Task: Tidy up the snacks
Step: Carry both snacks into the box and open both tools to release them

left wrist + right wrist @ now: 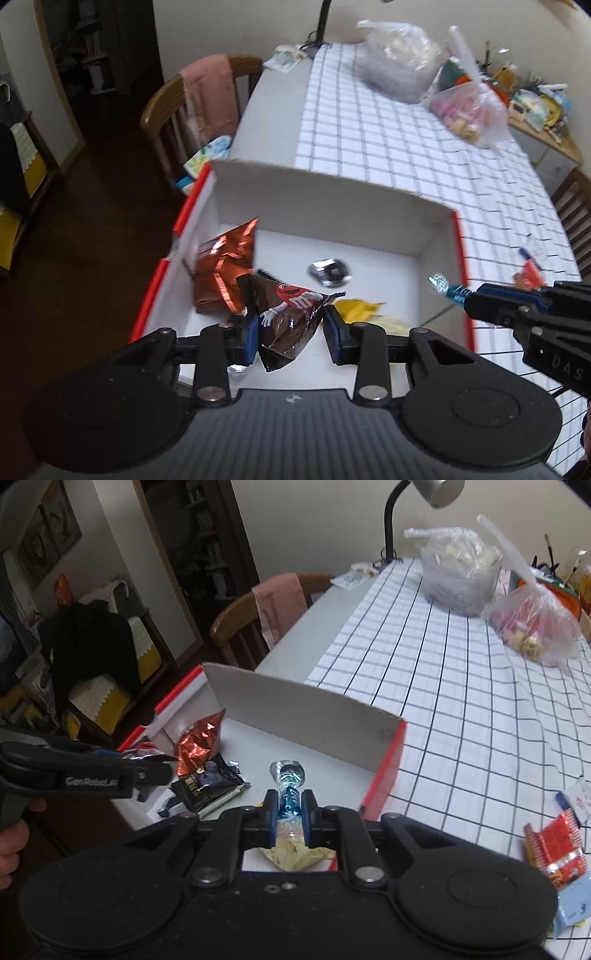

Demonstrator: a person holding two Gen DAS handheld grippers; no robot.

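**A:** ok, left wrist view first, counting around the box. White cardboard, red outer sides, sitting on the table with the checked cloth. Inside it I count four loose snacks: one copper foil bag against the left wall, one silver round wrapper mid-floor, one yellow pack near the front, plus one brown M&M's pouch. The left claw has its pads spread either side of that pouch, which looks crumpled, red character printed on it; can't tell if they actually touch it.

**B:** and the other claw?

**A:** right claw comes in over the box's right wall, pinching one blue twist-wrapped candy. Beyond the box: two plastic bags, one clear, one pinkish.

**B:** right wrist view?

**A:** right claw pressed onto the same candy, clear twisted end poking forward, hanging above the box floor. One dark wrapper lies left of it, beside the copper bag. Outside the box's right wall, one red-striped pack.
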